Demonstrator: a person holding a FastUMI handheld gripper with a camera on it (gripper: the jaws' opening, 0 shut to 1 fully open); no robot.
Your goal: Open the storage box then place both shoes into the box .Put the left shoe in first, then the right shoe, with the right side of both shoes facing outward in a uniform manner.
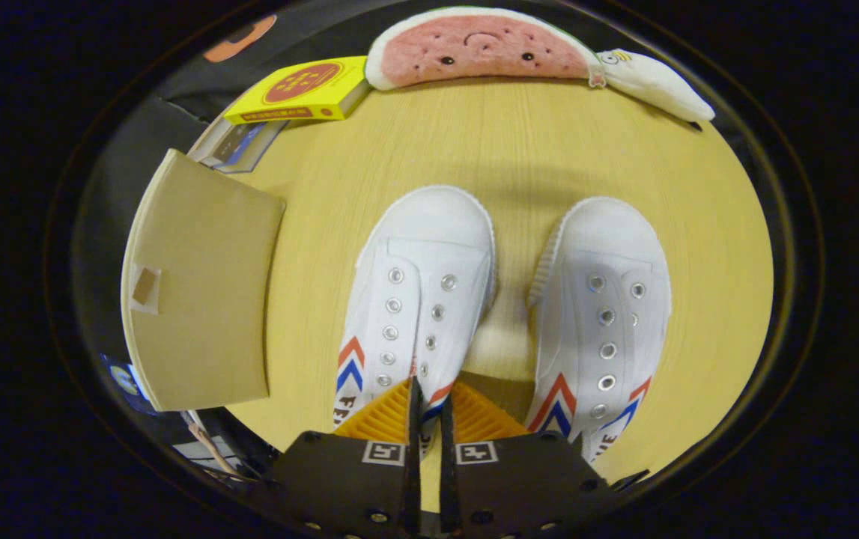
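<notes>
Two white canvas shoes with red and blue chevrons lie side by side on the yellow wooden table (519, 142), toes pointing away from me. The left shoe (418, 277) is just ahead of my fingers, and its rear right side wall runs into the narrow gap between them. My gripper (429, 393) is shut on that wall, one finger inside the shoe and one outside. The right shoe (605, 299) lies a little to the right, apart from the fingers. The brown cardboard storage box (197, 284) stands left of the shoes, showing a flat panel with a bit of tape.
At the table's far edge lie a watermelon-slice plush (478, 49) and a white plush (657, 86). A yellow flat box (298, 93) rests on a stack beyond the cardboard box. Bare tabletop lies between the shoes and the plush toys.
</notes>
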